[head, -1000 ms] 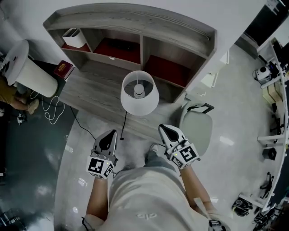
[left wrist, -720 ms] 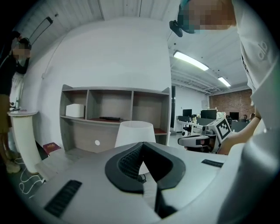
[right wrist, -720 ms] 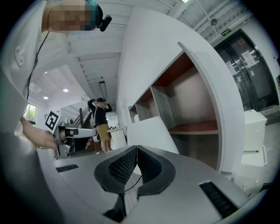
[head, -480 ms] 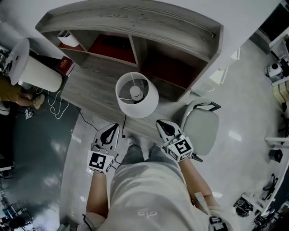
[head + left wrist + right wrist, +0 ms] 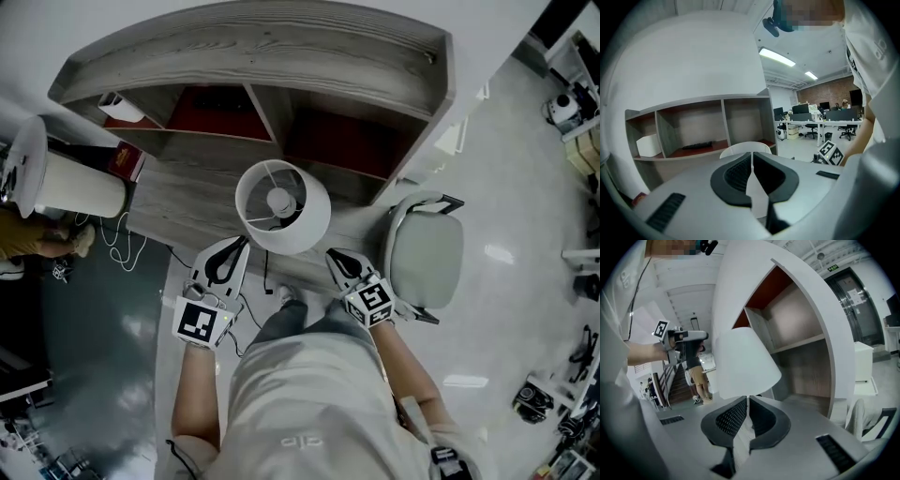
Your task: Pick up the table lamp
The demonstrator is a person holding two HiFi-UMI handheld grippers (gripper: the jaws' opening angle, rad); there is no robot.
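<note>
The table lamp has a white drum shade and stands on the grey wooden desk, near its front edge. Its black cord hangs off that edge. My left gripper is shut and empty, with its tips just below the shade's left rim. My right gripper is also shut and empty, just right of the shade. In the left gripper view the shade's top peeks over the closed jaws. In the right gripper view the shade looms close above the closed jaws.
A shelf hutch with red-backed compartments rises behind the lamp. A grey chair stands right of the desk. A white cylinder, a red book and a white cable are at the left.
Both grippers have closed in on the lamp shade, the left moving up to its rim. The lamp has not moved on the desk.
</note>
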